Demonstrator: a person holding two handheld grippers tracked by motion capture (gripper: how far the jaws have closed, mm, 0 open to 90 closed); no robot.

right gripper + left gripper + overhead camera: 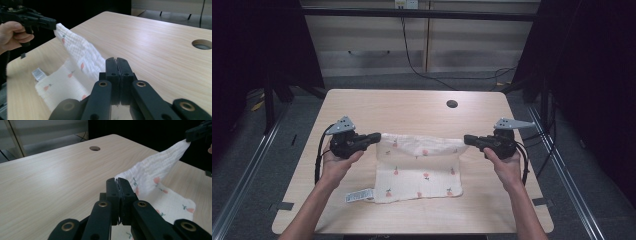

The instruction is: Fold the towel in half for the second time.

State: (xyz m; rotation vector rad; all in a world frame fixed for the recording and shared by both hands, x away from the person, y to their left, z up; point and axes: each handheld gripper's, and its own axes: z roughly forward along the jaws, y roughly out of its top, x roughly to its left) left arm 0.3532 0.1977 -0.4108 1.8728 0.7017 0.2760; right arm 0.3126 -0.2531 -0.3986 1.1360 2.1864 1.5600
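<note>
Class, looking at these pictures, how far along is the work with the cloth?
Done: the left gripper and right gripper have each pinched a far corner of the printed cloth. In hand: that far edge is lifted and stretched between them, the near part resting on the table. Left: probably folding it over, though not yet begun.

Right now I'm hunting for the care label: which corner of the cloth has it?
The near left corner of the cloth, resting on the table: the white label sticks out there. The far corners are pinched by the left gripper and right gripper.

High cam looks down over table [362,107]; both gripper cams sit close, low, sharing cloth [160,165].
</note>
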